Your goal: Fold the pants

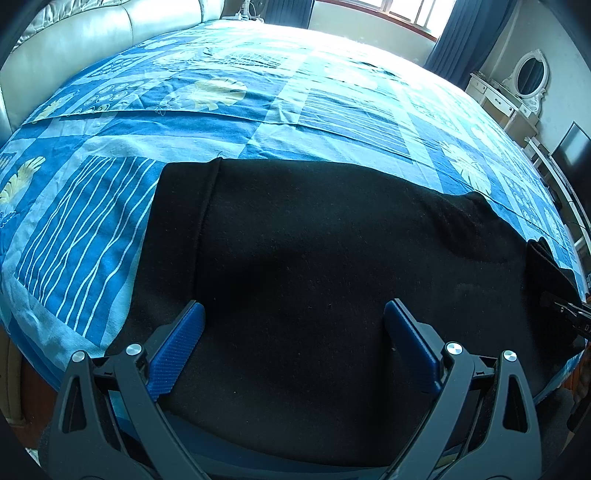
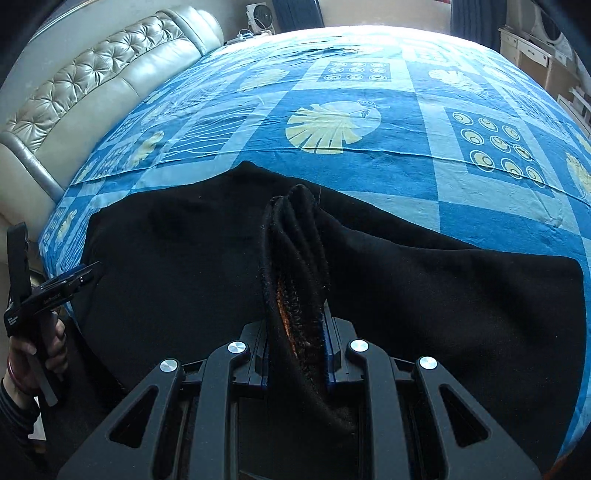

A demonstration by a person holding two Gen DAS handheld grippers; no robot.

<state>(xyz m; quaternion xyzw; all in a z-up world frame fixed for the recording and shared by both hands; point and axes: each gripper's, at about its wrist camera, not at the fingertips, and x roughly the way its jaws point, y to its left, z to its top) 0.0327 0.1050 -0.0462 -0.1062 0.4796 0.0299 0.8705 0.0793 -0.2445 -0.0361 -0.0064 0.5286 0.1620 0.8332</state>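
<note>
right hand-held gripper (image 2: 297, 332) around bunched pants (image 2: 295, 236)

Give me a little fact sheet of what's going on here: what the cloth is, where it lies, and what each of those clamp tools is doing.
garment: black pants, spread out flat
surface: bed with a blue patterned sheet
left gripper: open, jaws wide apart over the pants, nothing between them
right gripper: shut on a bunched edge of the pants, lifted off the rest
person: a hand holds the left tool by its handle
backdrop: padded headboard, window with dark curtains
fold: not yet complete
</note>
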